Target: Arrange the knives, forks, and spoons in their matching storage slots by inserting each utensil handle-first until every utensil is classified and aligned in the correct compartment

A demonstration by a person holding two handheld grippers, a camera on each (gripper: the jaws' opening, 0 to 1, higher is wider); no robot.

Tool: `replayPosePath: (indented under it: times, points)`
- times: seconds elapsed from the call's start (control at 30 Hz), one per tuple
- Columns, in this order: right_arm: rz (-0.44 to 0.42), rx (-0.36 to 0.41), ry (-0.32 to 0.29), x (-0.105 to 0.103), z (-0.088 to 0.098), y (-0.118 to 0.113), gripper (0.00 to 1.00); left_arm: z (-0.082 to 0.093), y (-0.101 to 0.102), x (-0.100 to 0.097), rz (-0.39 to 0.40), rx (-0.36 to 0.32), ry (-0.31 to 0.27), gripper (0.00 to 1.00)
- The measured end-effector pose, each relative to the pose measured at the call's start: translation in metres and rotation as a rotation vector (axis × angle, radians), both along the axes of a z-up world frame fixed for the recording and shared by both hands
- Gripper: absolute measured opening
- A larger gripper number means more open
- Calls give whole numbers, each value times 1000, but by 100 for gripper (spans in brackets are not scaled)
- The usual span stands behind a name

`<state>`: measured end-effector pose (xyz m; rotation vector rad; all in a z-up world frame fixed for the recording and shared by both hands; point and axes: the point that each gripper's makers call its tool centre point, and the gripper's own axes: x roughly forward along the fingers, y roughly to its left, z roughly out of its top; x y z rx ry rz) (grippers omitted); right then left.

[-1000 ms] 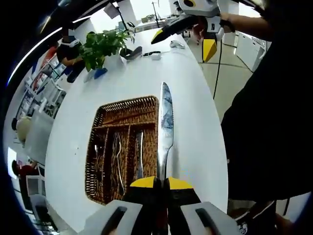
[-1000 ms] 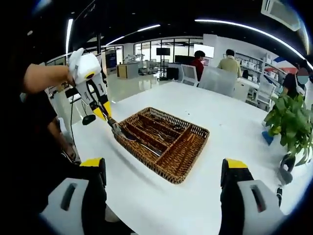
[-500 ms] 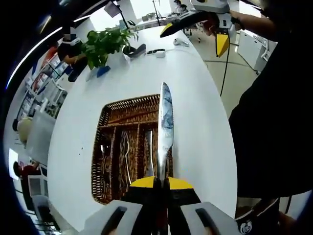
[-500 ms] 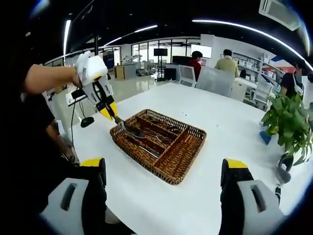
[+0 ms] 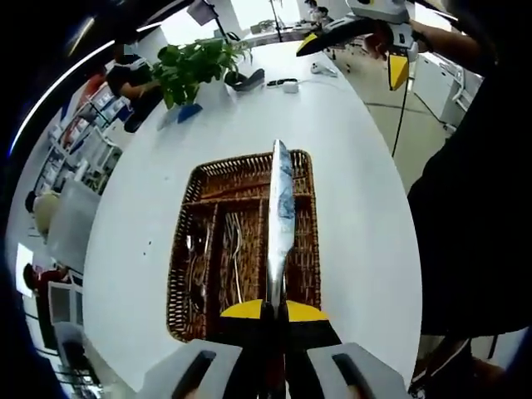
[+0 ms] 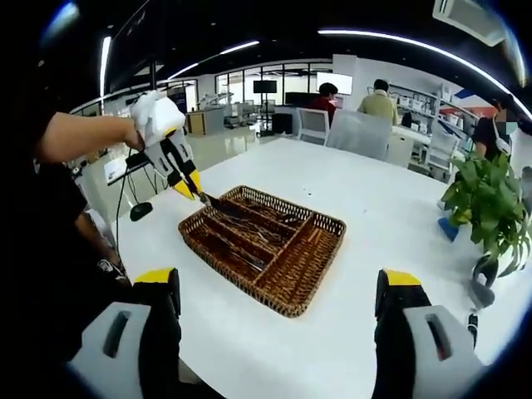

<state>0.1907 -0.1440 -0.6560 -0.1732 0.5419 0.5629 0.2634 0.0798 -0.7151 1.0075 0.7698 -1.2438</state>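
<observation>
My left gripper (image 5: 275, 312) is shut on a table knife (image 5: 280, 212), whose blade points away over a brown wicker basket (image 5: 246, 160) with long compartments. Forks and spoons (image 5: 199, 264) lie in the basket's left slots. From the right gripper view the left gripper (image 6: 188, 188) holds the knife (image 6: 226, 205) low above the basket (image 6: 283, 309), near its far left rim. My right gripper (image 6: 278, 281) is open, its yellow-tipped jaws far apart with nothing between them. It hangs high over the table's far end as the right gripper (image 5: 359, 23).
The basket rests on a long white table (image 5: 353, 208). A potted plant (image 5: 198, 65) and a small black device (image 5: 248, 81) stand at the far end. The person's dark clothing (image 5: 474, 233) runs along the table's right side. Other people sit in the background (image 6: 378, 104).
The left gripper has carried the knife from beside the basket's rim to above its compartments. The right gripper has stayed open.
</observation>
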Motion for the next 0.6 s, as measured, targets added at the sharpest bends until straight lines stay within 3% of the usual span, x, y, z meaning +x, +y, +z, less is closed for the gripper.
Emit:
replayPosePath:
  times: [0.37, 0.6]
  points:
    - [-15, -6, 10, 6, -4, -3, 100, -24, -4, 2, 6, 2, 36, 5]
    - [-31, -11, 21, 4, -5, -9, 99, -51, -8, 1, 18, 9, 63, 5]
